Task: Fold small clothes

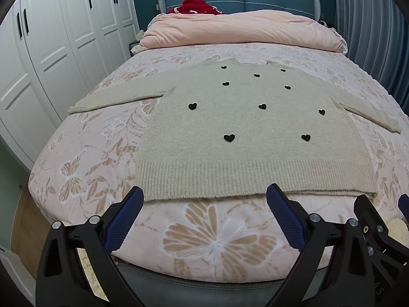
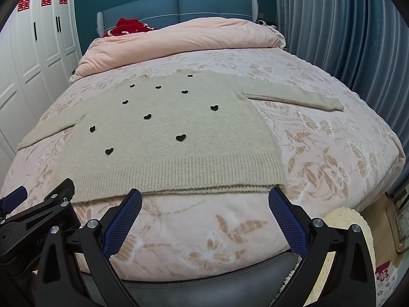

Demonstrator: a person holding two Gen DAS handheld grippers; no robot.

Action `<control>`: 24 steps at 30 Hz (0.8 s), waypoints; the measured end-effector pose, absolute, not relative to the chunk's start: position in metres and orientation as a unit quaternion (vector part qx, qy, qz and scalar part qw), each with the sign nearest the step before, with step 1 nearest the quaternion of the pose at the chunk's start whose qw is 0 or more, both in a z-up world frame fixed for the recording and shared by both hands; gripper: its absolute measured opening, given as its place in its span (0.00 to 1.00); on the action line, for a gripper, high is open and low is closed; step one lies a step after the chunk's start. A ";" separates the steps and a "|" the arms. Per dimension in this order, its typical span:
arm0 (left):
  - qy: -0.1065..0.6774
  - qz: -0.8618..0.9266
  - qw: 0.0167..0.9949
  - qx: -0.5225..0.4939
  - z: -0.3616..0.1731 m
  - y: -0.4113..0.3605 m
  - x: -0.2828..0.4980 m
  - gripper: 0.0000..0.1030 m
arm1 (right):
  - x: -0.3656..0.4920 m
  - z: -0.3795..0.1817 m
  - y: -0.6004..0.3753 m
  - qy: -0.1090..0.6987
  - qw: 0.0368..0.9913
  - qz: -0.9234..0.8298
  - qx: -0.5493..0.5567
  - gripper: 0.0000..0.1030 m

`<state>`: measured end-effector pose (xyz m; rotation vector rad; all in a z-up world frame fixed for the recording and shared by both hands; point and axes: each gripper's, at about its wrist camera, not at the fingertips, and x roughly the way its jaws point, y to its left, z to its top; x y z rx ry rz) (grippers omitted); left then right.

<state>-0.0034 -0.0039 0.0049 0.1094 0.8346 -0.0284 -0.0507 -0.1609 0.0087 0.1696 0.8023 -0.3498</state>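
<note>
A beige knit sweater point(image 1: 245, 128) with small black hearts lies flat on the bed, both sleeves spread sideways, its ribbed hem toward me. It also shows in the right wrist view point(image 2: 173, 138). My left gripper point(image 1: 204, 194) is open and empty, its blue fingertips just short of the hem's left half. My right gripper point(image 2: 205, 195) is open and empty, just short of the hem's right half. The right gripper's black frame shows at the edge of the left wrist view point(image 1: 378, 227).
The bed has a pink floral cover point(image 1: 219, 243) and a folded pink duvet point(image 1: 242, 28) at the head, with a red garment point(image 1: 194, 6) behind it. White wardrobe doors point(image 1: 51, 51) stand left. Blue curtains point(image 2: 345, 25) hang right. A cream rug point(image 2: 350, 220) lies on the floor.
</note>
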 end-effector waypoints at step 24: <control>0.408 -0.014 0.912 0.052 0.000 -0.003 -0.004 0.90 | -0.053 0.003 -0.163 0.391 0.900 -0.171 0.085 0.95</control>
